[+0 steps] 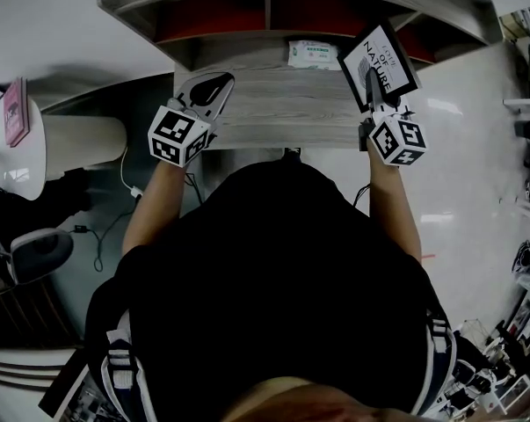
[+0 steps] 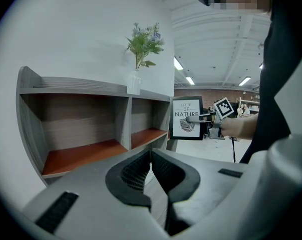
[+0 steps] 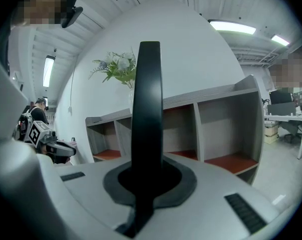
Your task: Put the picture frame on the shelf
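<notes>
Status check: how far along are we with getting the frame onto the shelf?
Done: the picture frame is picked up and clamped by its lower edge in the right gripper. In hand: it is held upright in the air in front of the shelf, clear of it. Left to do: set it on the shelf and let go. The left gripper is shut and holds nothing.

The picture frame (image 2: 182,109) bore the words "LOVE OF NATURE" in dark letters on white. Green print on the white packet (image 1: 313,54) lying on the shelf (image 1: 273,104) was too small to read.
</notes>
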`<move>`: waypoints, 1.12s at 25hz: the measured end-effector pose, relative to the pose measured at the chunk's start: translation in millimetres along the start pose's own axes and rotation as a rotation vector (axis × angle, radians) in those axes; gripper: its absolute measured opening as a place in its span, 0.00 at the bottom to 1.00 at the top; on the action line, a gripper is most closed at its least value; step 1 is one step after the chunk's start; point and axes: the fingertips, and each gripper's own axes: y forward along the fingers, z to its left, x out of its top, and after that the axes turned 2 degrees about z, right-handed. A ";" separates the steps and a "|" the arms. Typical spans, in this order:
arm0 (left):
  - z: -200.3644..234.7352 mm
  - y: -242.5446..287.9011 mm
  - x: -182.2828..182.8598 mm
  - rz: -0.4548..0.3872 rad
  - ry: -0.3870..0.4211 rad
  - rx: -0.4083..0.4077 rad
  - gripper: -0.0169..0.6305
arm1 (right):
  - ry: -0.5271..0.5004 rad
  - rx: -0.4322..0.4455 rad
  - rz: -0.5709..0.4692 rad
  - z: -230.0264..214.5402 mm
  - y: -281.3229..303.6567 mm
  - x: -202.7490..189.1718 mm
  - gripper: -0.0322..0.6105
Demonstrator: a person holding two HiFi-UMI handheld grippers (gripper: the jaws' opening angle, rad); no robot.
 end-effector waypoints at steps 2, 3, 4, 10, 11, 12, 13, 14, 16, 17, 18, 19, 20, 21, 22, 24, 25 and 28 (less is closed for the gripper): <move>-0.5 3.4 -0.4 0.004 0.000 -0.002 0.07 | 0.000 -0.004 -0.004 -4.2 1.7 1.3 0.09; -1.4 5.1 -0.5 0.006 0.002 -0.004 0.07 | 0.001 -0.006 -0.007 -6.5 2.1 1.9 0.09; -2.3 6.9 -0.5 0.008 0.003 -0.006 0.07 | 0.002 -0.009 -0.008 -9.0 2.5 2.2 0.09; -2.1 20.6 -0.3 0.011 0.004 -0.008 0.07 | 0.008 -0.026 -0.016 -25.9 7.6 -1.7 0.09; -1.3 21.2 0.9 0.011 0.003 -0.007 0.07 | 0.008 -0.029 -0.020 -26.9 8.0 -0.3 0.09; -0.7 21.4 2.0 0.011 0.002 -0.006 0.07 | 0.008 -0.030 -0.023 -27.5 8.4 1.3 0.09; -0.4 22.1 2.6 0.011 0.002 -0.005 0.07 | 0.008 -0.031 -0.025 -28.4 9.0 2.3 0.09; -0.4 23.4 2.3 0.012 0.002 -0.005 0.07 | 0.008 -0.032 -0.025 -29.9 9.9 2.2 0.09; -0.8 27.5 0.7 0.015 0.002 -0.004 0.07 | 0.009 -0.033 -0.025 -34.5 12.3 0.3 0.09; -0.9 29.4 0.2 0.016 0.001 -0.004 0.07 | 0.010 -0.035 -0.025 -36.8 13.6 -0.5 0.09; -0.7 30.8 0.2 0.018 0.000 -0.003 0.07 | 0.011 -0.037 -0.025 -38.7 14.8 -0.8 0.09; -0.3 31.6 0.8 0.019 0.000 -0.003 0.07 | 0.012 -0.038 -0.026 -40.2 16.0 -0.7 0.09; 0.4 32.3 1.8 0.020 -0.001 -0.003 0.07 | 0.013 -0.040 -0.025 -41.4 17.2 -0.7 0.09; 1.1 32.8 2.9 0.020 -0.001 -0.002 0.07 | 0.014 -0.041 -0.023 -42.8 18.5 -0.9 0.09; 1.8 33.4 4.0 0.020 -0.001 -0.001 0.07 | 0.015 -0.043 -0.020 -44.2 19.7 -1.4 0.09; 3.1 34.9 5.9 0.020 -0.002 0.001 0.07 | 0.021 -0.046 -0.017 -47.8 21.7 -2.7 0.09; 3.7 35.8 6.7 0.021 -0.002 0.002 0.07 | 0.024 -0.047 -0.016 -49.9 22.7 -3.1 0.09; 5.0 38.4 7.8 0.025 -0.003 0.006 0.07 | 0.031 -0.051 -0.017 -55.6 26.5 -3.3 0.09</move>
